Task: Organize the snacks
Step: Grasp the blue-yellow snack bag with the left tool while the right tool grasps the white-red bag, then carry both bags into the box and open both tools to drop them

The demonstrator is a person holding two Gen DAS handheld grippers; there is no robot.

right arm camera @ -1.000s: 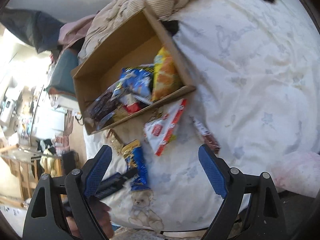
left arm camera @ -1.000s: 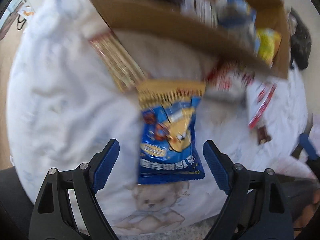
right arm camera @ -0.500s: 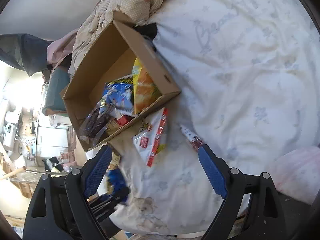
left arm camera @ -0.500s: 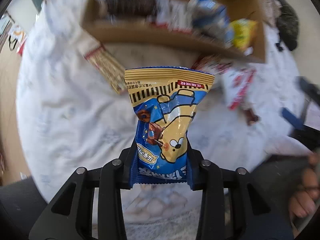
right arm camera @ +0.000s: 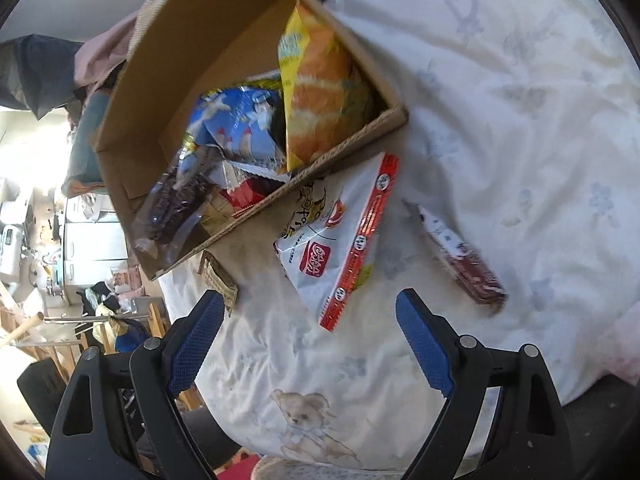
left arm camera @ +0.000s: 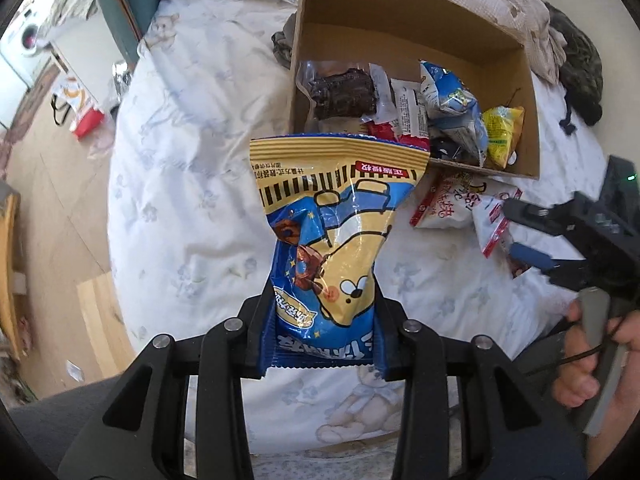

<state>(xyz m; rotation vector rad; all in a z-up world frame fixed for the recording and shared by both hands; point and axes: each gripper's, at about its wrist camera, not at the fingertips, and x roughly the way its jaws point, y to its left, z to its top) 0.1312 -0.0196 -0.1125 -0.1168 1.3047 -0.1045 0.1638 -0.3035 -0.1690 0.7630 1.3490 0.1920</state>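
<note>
- The left gripper (left arm camera: 324, 340) is clamped on the lower end of a blue-and-yellow snack bag (left arm camera: 332, 236); the bag stands up from the jaws, clear of the bedsheet (left arm camera: 192, 184), its striped yellow top edge overlapping the near wall of the cardboard box (left arm camera: 400, 12) in the left wrist view
- The box sits on the bed with its top open; inside lie a clear pack of dark pieces (left arm camera: 340, 92), a blue-and-white bag (left arm camera: 448, 96) and a yellow bag (left arm camera: 502, 134) leaning against the right wall; the far half of the box floor is bare
- The right gripper (right arm camera: 312, 344) has its jaws wide with nothing between them, having just closed a little; it hangs over the sheet, just short of a white-and-red snack bag (right arm camera: 340, 240)
- That white-and-red bag lies flat on the sheet, its upper corner touching the box's near wall; a slim dark-red bar (right arm camera: 460, 256) lies to its right, apart from it; a tan striped packet (right arm camera: 218, 278) lies by the box's near left corner, partly behind the right gripper's left finger
- A teddy-bear print (right arm camera: 304, 424) marks the sheet below the right gripper
- In the left wrist view a hand (left arm camera: 588, 364) at the right edge grips the right gripper's handle
</note>
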